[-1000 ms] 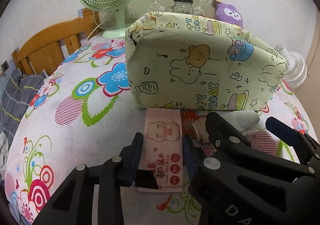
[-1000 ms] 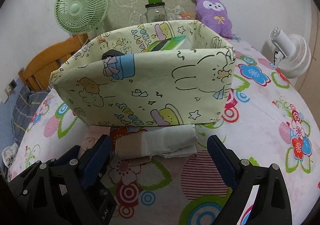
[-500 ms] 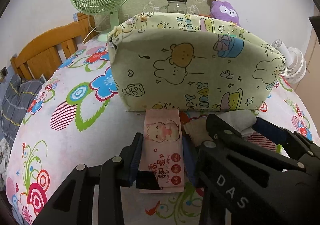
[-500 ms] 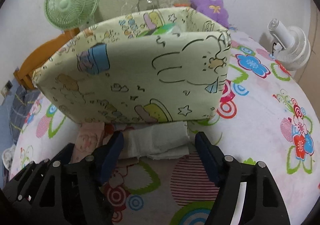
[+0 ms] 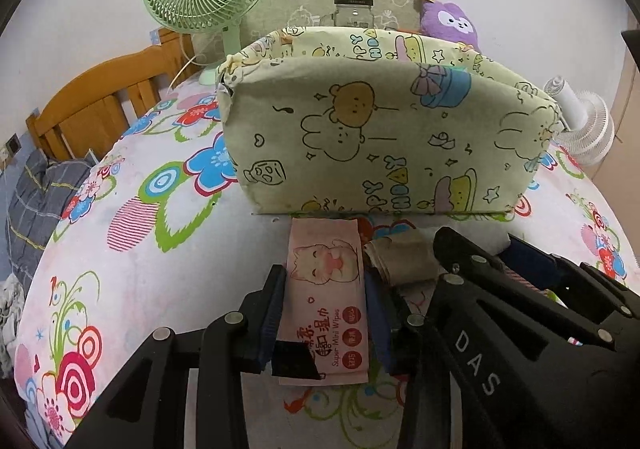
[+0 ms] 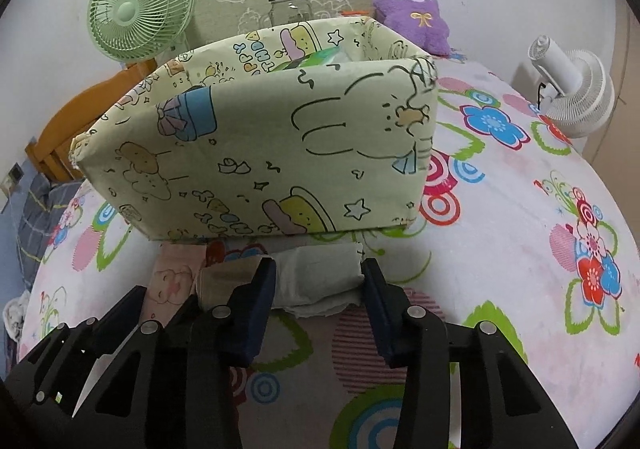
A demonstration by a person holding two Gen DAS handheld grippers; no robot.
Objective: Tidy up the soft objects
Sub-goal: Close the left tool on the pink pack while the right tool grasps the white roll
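With both packs low in frame before the fabric bin (image 5: pixel 384 137), my left gripper (image 5: pixel 324 313) clamps the wipes pack (image 5: pixel 326 289) lengthwise; my right gripper (image 6: pixel 318 289) pinches the rolled cloth (image 6: pixel 320 277) across its width.

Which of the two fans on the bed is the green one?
The green fan stands at the back left by the wooden headboard, facing forward; the other, the white fan, sits at the right edge, facing away.

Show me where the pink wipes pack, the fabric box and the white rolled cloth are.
pink wipes pack (image 5: pixel 326 285): left wrist view, cat drawing on its face.
fabric box (image 6: pixel 256 153): right wrist view, front wall.
white rolled cloth (image 6: pixel 318 273): right wrist view, its middle.
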